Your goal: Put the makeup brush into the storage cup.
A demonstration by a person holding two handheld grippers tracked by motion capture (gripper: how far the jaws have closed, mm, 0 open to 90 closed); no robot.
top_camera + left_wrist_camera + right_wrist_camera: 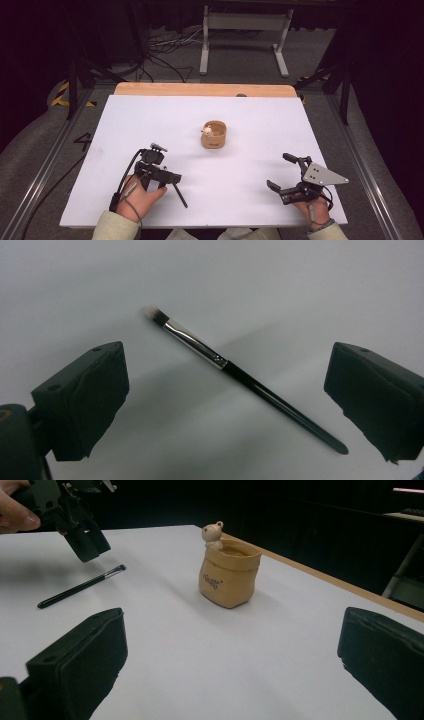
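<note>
left hand-held gripper (225, 390): jaws spread, poised directly over brush (240, 375) | brush: flat on white desk (240, 180), untouched, long axis diagonal across the jaw gap | right hand-held gripper (287, 172): spread, empty, well apart | judgement: left is nearer; turn jaws square to handle before closing.

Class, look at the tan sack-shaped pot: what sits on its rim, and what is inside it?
A small bear figure perches on the rim of the tan pot. Inside, the top of a tan wall shows; the bottom is hidden by the rim.
</note>
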